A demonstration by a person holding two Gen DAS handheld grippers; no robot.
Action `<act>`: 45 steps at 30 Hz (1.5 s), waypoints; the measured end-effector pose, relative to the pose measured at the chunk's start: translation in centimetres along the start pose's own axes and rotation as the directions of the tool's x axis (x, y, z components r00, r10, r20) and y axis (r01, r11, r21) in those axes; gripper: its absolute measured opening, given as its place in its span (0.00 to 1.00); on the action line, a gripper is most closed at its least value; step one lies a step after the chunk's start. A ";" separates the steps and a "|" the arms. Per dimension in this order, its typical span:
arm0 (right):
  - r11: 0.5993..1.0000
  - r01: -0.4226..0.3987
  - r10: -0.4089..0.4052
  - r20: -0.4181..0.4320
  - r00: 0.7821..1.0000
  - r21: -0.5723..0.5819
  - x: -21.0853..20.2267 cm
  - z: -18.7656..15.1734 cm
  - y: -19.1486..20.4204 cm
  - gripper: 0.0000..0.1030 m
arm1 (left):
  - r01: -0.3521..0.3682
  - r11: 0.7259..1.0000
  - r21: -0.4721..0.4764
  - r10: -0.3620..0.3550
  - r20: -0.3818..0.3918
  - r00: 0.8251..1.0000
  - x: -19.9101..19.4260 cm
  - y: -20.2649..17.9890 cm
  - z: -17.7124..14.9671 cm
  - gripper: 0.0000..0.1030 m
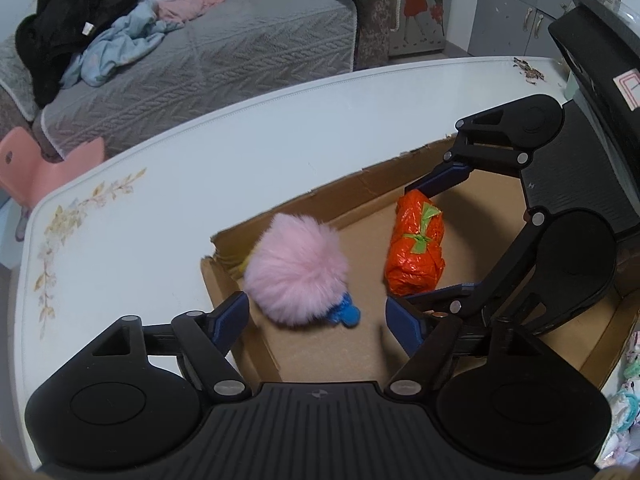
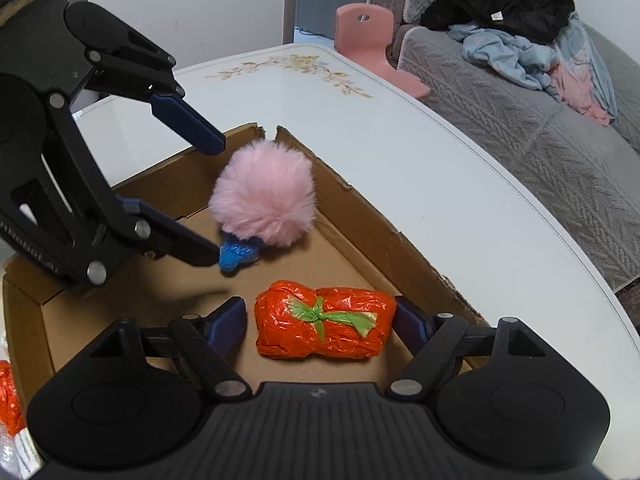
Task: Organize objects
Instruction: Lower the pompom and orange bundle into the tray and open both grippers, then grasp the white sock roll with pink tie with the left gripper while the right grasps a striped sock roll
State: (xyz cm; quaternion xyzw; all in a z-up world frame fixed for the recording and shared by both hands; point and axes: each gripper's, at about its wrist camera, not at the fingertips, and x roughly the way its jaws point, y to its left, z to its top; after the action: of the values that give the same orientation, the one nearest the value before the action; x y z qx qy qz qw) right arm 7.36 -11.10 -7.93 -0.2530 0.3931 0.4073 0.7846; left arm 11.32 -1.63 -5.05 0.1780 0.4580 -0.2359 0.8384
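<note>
A shallow cardboard box [image 1: 360,192] lies on a white table [image 1: 160,184] whose corner carries a printed flower sprig, and everything is placed here by that box. At the box's left end, close to its torn corner, a fluffy pink pompom [image 1: 294,270] rests on the cardboard floor, with a small blue knitted piece [image 1: 346,312] touching its near side. The left gripper [image 1: 320,320] hangs over that end with its jaws spread wide; the pompom sits between the blue fingers [image 1: 234,316], and neither pad presses on it. In the right wrist view one fingertip of the left gripper [image 2: 208,200] is just beside the blue piece.

Further right on the box floor, apart from the pompom, lies an orange foil-wrapped bundle [image 2: 324,324] tied with a green strip. The right gripper [image 2: 320,324] straddles it with jaws wide; its fingers [image 2: 230,318] stand just beside the two ends, and whether the right finger touches the bundle cannot be told.

Beyond the box's far wall and the table edge stands a grey quilted sofa [image 1: 208,60] heaped with black, blue and pink clothes [image 1: 100,20], and a pink child's chair [image 2: 368,36].
</note>
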 end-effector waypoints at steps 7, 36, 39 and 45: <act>1.000 0.014 -0.015 0.005 1.000 0.022 -0.8 0.2 0.1 0.83 | 0.018 0.996 -0.093 -0.019 -0.011 1.000 -0.9 0.2 -0.2 0.81; 0.942 0.096 -0.090 -0.034 0.995 0.322 -10.5 -4.3 4.1 0.96 | -0.009 0.977 -0.212 -0.021 -0.136 0.990 -9.6 -1.7 -6.6 0.88; 0.896 0.136 -0.119 -0.067 0.991 0.422 -12.3 -5.9 4.7 0.98 | -0.016 0.975 -0.221 -0.027 -0.188 0.982 -9.7 -2.0 -8.6 0.88; 0.822 0.097 -0.075 -0.062 0.995 0.561 -12.3 -8.2 6.8 0.98 | -0.045 0.974 -0.222 -0.012 -0.246 0.969 -8.8 -2.2 -11.8 0.88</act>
State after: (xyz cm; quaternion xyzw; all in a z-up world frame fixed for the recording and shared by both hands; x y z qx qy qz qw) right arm -6.15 -18.70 -2.96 -0.0353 0.4982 0.2326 0.8345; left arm -2.14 4.65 -3.81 0.1134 0.5805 -0.1515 0.7920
